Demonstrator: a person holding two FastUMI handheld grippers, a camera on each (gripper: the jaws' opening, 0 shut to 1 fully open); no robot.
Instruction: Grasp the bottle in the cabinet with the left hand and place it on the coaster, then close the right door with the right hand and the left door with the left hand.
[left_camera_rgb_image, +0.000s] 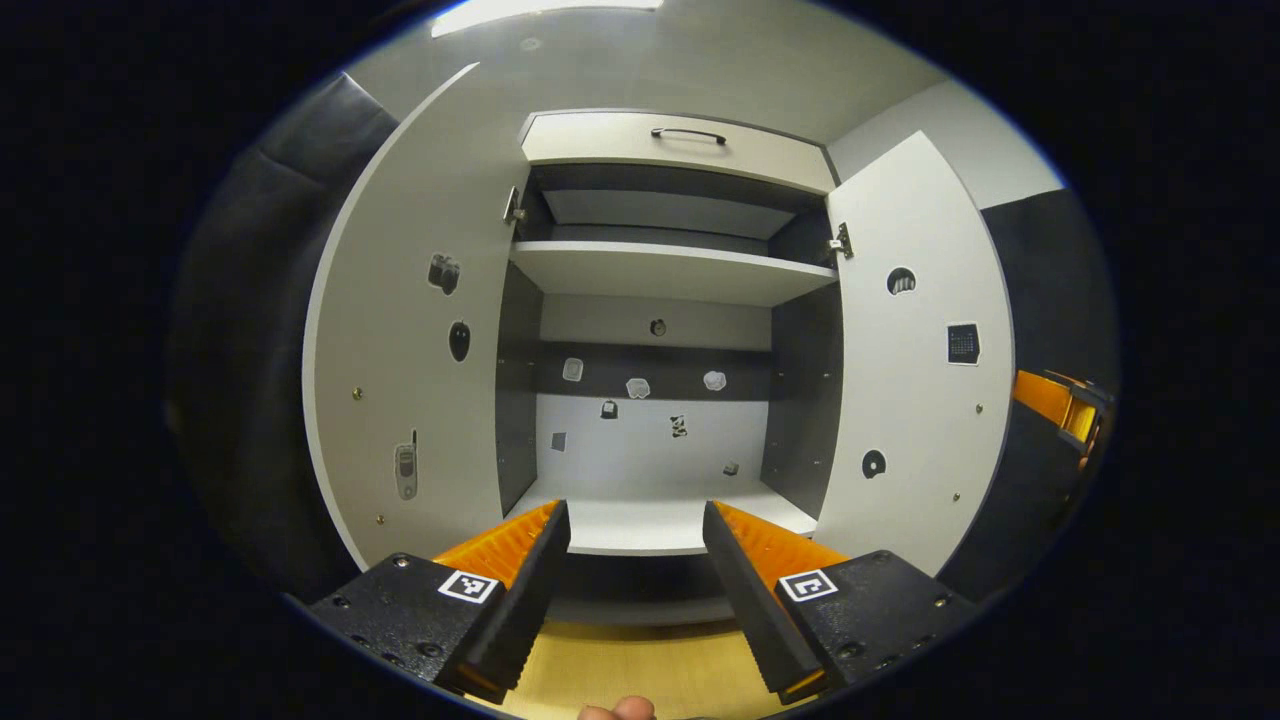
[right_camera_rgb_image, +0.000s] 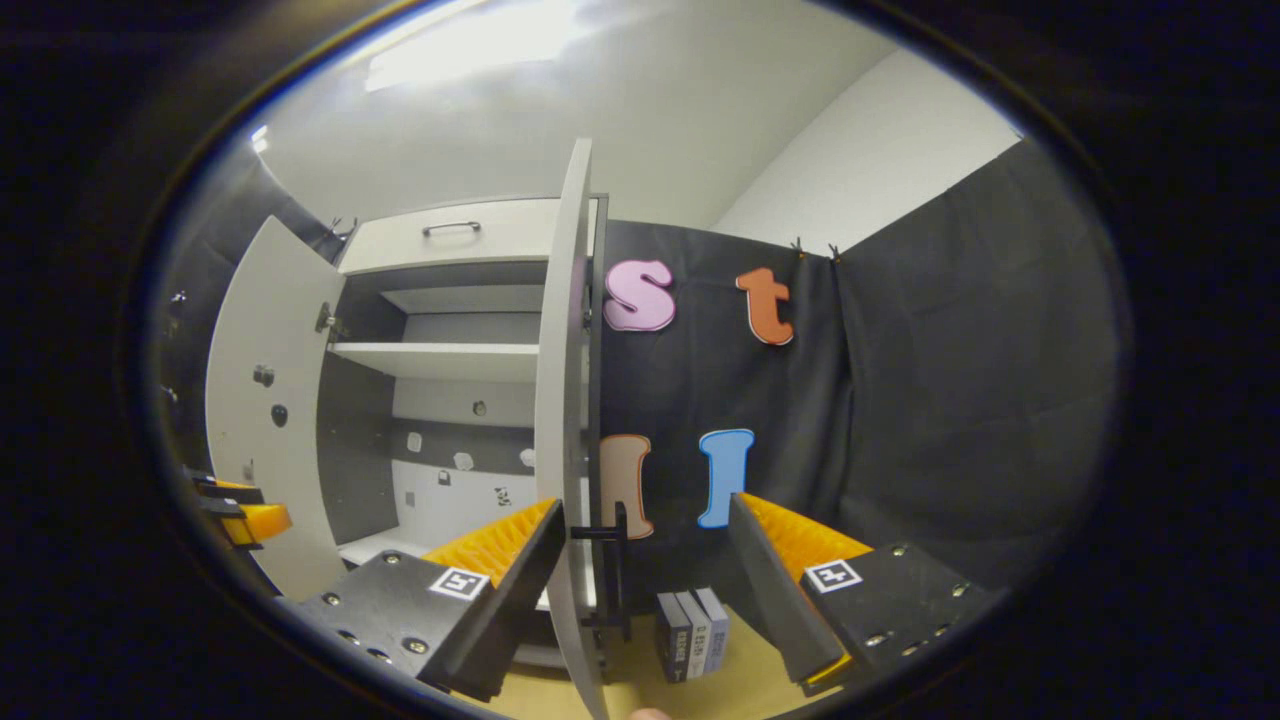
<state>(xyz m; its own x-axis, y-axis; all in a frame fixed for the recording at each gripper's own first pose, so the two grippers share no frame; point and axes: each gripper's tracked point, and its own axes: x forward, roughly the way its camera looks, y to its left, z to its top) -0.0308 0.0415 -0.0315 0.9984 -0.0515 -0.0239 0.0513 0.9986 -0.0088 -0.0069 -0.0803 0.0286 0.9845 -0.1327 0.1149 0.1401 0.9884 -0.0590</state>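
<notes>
The white cabinet (left_camera_rgb_image: 668, 270) stands straight ahead with both doors swung wide. Its left door (left_camera_rgb_image: 420, 380) and right door (left_camera_rgb_image: 920, 400) carry small stickers, as does the back wall. My left gripper (left_camera_rgb_image: 636, 510) is open in front of the lower shelf (left_camera_rgb_image: 640, 525), with nothing between its fingers. My right gripper (left_camera_rgb_image: 1060, 405) shows past the right door's outer edge. In the right gripper view, my right gripper (right_camera_rgb_image: 645, 505) is open, and the right door (right_camera_rgb_image: 560, 400) stands edge-on between its fingers, its black handle (right_camera_rgb_image: 612, 570) on the outer face. The left gripper (right_camera_rgb_image: 240, 515) is at the far left.
A drawer with a black handle (left_camera_rgb_image: 688, 133) tops the cabinet. A light wooden tabletop (left_camera_rgb_image: 640, 670) lies under the grippers. Three small boxes (right_camera_rgb_image: 692, 620) stand on it beside the right door. Black cloth walls (right_camera_rgb_image: 950, 400) close in on both sides.
</notes>
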